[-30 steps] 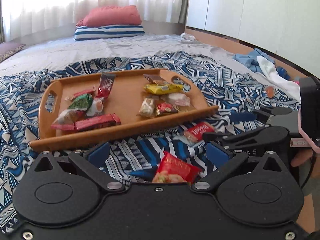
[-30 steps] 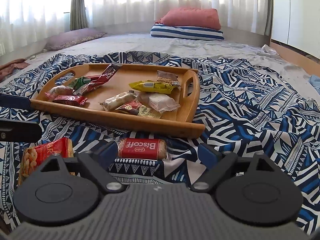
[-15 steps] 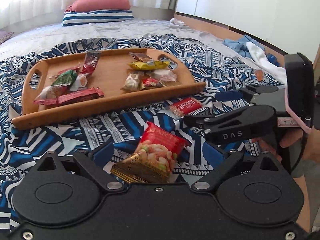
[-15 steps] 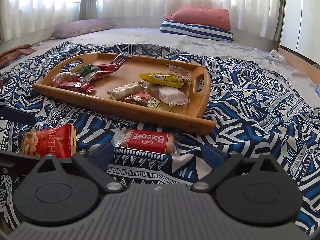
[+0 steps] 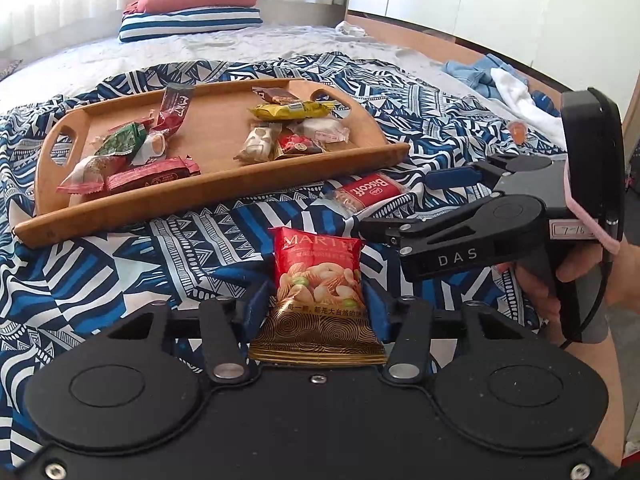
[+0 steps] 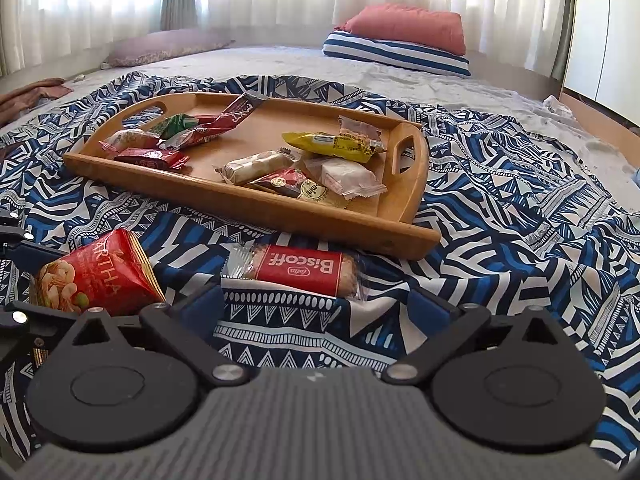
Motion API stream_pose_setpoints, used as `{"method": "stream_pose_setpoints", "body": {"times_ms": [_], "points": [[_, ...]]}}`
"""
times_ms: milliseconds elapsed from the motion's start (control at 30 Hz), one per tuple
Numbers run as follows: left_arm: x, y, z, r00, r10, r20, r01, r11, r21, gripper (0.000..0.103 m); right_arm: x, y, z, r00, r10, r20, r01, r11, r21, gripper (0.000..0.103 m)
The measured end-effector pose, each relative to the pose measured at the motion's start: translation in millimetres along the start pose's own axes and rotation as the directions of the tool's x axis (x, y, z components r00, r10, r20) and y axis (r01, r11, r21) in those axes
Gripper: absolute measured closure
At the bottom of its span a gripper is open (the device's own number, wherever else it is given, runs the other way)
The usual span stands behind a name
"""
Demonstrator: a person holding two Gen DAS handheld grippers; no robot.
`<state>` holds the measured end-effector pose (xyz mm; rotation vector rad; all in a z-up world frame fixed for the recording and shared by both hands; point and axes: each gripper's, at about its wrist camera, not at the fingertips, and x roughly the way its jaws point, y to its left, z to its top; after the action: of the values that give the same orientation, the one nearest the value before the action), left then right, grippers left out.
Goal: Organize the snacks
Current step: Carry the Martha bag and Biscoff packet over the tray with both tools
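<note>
Closing on the red nut bag [image 5: 318, 280], the left gripper [image 5: 318, 312] squeezes its sides (pads touching); the right gripper [image 6: 316, 308] gapes wide just before the Biscoff pack [image 6: 298, 270].

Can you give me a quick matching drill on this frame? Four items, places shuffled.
Items:
1. nut bag
2. Biscoff pack
3. yellow bar
4. red pillow

Places:
A. on the striped pillow
B. in the wooden tray
C. between the closing left gripper fingers
D. on the blanket, ahead of the open right gripper

Pairs: 1-C, 2-D, 3-B, 4-A
</note>
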<state>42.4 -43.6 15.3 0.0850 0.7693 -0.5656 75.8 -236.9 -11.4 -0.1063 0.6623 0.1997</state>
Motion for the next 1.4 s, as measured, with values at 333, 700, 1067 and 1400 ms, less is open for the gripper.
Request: {"method": "stream_pose_setpoints", "body": {"times_ms": [333, 700, 1067, 1400], "points": [[12.2, -2.8, 5.7, 1.000, -0.002, -0.009, 0.002, 1.000, -0.002, 0.043, 0.6, 1.5, -0.9, 1.000, -0.006, -0.001, 0.006, 1.000, -0.006, 0.000], [16.7, -0.8, 12.0, 1.000, 0.015, -0.010, -0.016, 1.000, -0.015, 0.063, 1.1, -0.9, -1.5, 1.000, 0.003, -0.004, -0.003, 1.000, 0.007, 0.000], [4.2, 10.4, 31.2, 0.997, 0.068, 0.048, -0.066, 0.997, -0.029, 0.063, -0.5, 6.8, 15.8, 1.000, -0.005, 0.022, 0.005, 1.000, 0.020, 0.000], [-1.2, 30.6, 44.3, 0.990, 0.124, 0.069, -0.119, 0.990, -0.079, 0.063, 15.5, 25.2, 29.0, 0.999, -0.054, -0.003, 0.054, 0.998, 0.016, 0.002]]}}
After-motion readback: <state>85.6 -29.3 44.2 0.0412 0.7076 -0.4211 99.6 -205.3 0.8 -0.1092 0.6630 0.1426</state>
